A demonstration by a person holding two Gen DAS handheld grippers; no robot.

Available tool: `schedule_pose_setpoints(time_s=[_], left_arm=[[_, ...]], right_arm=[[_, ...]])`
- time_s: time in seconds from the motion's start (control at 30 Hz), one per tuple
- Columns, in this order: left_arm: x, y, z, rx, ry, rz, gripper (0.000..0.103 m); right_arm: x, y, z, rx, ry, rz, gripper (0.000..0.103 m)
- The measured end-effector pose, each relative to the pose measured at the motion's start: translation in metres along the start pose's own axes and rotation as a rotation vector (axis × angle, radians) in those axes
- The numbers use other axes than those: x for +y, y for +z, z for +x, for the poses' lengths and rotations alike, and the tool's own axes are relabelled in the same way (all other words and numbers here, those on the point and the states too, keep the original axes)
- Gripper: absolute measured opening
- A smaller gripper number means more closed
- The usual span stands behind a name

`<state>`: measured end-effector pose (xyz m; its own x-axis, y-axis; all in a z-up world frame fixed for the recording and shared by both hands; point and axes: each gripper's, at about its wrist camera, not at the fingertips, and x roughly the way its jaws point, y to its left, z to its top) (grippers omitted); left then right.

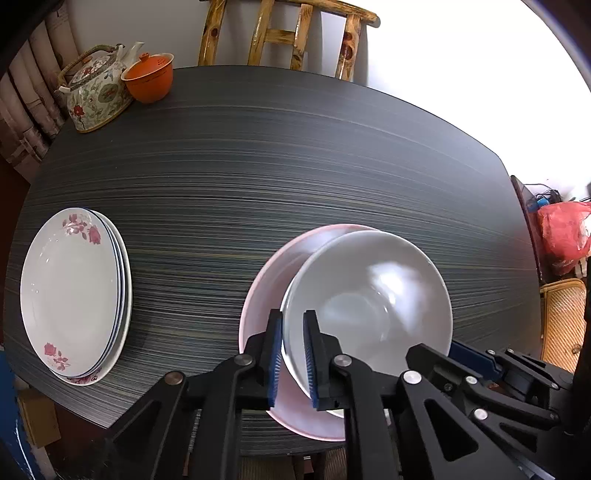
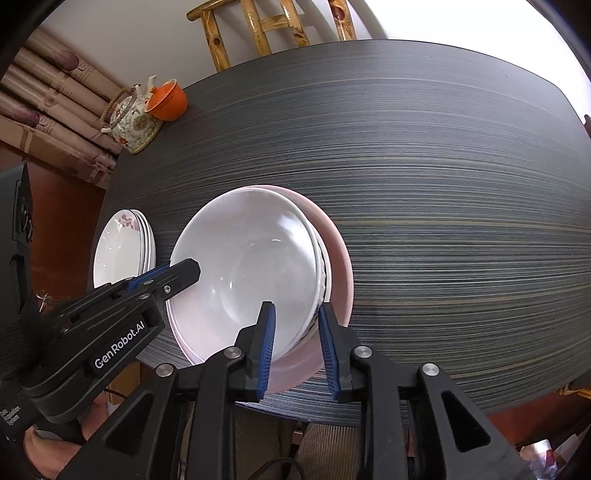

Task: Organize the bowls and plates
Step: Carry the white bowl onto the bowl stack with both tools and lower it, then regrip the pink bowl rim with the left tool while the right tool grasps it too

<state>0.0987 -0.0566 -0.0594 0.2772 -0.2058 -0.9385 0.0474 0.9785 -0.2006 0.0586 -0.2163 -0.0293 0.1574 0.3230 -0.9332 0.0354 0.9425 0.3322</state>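
Observation:
A white bowl (image 1: pixel 373 306) sits tilted in a larger pink bowl (image 1: pixel 266 288) near the table's front edge. My left gripper (image 1: pixel 293 354) is shut on the white bowl's left rim. In the right wrist view the white bowl (image 2: pixel 251 269) appears stacked on another white bowl inside the pink bowl (image 2: pixel 338 266). My right gripper (image 2: pixel 297 343) straddles the white bowls' right rim with a gap between its blue pads (image 2: pixel 267 347); it looks open. A stack of rose-patterned plates (image 1: pixel 70 291) lies at the left, also in the right wrist view (image 2: pixel 118 251).
A dark striped table (image 1: pixel 295 166) carries a floral teapot (image 1: pixel 96 88) and an orange lidded cup (image 1: pixel 149 75) at the far left corner. A wooden chair (image 1: pixel 288 33) stands behind the table. A red bag (image 1: pixel 561 236) and wicker basket (image 1: pixel 563 317) are off to the right.

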Motion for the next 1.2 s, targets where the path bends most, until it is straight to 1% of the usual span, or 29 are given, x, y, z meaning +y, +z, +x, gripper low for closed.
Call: schedule_pose_setpoints(time_s=[0.03, 0.13, 0.3, 0.37, 0.43, 0.47, 0.6, 0.7, 0.93, 1.2], left_arm=[[0.000, -0.001, -0.001, -0.002, -0.002, 0.000, 0.018], [-0.002, -0.003, -0.006, -0.012, -0.012, 0.011, 0.021], [-0.001, -0.003, -0.015, -0.021, -0.021, 0.014, 0.027], [0.001, -0.003, -0.018, -0.028, -0.024, 0.012, 0.031], [0.004, -0.004, -0.023, -0.034, -0.029, 0.005, 0.038], [0.006, -0.004, -0.024, -0.037, -0.034, 0.001, 0.039], [0.016, -0.004, -0.032, -0.049, -0.043, -0.020, 0.040], [0.029, -0.004, -0.035, -0.057, -0.045, -0.055, 0.042], [0.047, -0.007, -0.033, -0.048, -0.047, -0.116, 0.043], [0.058, -0.012, -0.023, -0.035, -0.093, -0.168, 0.043]], right_arm=[[0.000, 0.000, 0.000, 0.001, 0.002, 0.000, 0.025], [0.002, -0.002, -0.002, 0.001, -0.001, -0.014, 0.028], [0.005, -0.005, -0.007, -0.009, 0.001, -0.019, 0.028], [0.004, -0.005, -0.009, -0.010, 0.003, -0.020, 0.028], [0.006, -0.007, -0.010, -0.017, 0.002, -0.019, 0.028], [0.006, -0.009, -0.011, -0.017, 0.003, -0.020, 0.028], [0.004, -0.012, -0.016, -0.017, -0.002, -0.028, 0.028], [0.000, -0.015, -0.021, -0.025, 0.000, -0.024, 0.028], [-0.017, -0.019, -0.027, -0.033, -0.020, -0.004, 0.029], [-0.033, -0.025, -0.024, -0.028, -0.033, 0.030, 0.030]])
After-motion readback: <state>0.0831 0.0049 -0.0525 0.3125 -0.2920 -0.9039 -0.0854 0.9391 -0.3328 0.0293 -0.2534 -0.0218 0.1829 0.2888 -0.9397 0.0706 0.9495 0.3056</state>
